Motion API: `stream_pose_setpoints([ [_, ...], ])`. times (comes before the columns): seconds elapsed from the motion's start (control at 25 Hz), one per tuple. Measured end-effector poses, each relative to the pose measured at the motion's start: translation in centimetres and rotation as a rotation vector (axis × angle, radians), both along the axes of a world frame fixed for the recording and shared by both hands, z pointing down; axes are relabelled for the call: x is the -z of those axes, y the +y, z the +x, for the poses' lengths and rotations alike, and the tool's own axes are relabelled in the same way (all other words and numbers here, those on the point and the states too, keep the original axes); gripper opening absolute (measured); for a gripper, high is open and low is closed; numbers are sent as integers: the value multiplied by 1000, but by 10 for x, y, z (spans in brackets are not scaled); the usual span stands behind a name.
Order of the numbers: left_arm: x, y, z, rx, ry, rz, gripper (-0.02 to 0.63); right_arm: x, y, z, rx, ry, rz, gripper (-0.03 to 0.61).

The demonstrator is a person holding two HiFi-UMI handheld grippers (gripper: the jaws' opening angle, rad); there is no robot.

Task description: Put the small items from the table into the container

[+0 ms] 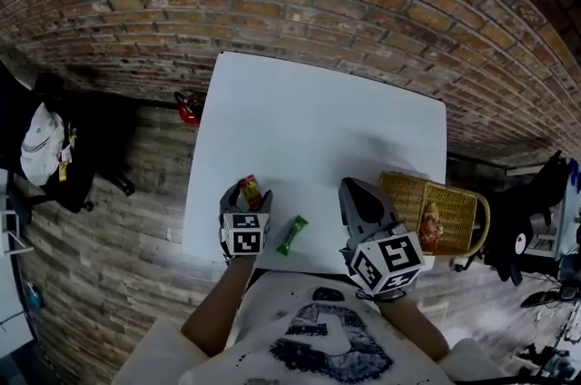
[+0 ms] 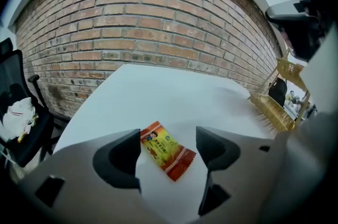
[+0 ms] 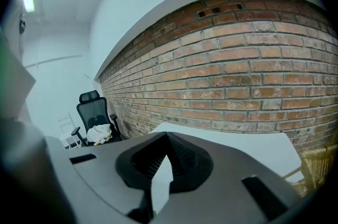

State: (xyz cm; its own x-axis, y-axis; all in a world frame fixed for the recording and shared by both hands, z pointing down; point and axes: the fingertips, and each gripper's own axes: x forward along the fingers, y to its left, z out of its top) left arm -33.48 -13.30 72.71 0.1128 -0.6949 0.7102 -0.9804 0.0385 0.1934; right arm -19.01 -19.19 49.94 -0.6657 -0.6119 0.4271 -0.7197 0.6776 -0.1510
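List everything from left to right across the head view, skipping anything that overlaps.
chair → red packet → green candy → right gripper → basket

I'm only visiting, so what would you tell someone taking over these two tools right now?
Left hand-held gripper: open, jaws either side of the red-orange packet lying on the table, not gripping it.
Right hand-held gripper: shut, empty, beside the wicker basket.
Green packet: on the table between the two.
Done: one reddish item seems to lie in the basket.
Left: both packets.
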Motion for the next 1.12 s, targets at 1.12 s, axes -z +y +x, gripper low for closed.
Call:
stream_pose_setpoints([
  [1.12,-1,-3,-13,-15,-60,-3,134,0,7,-10,1,-12,-7,20],
])
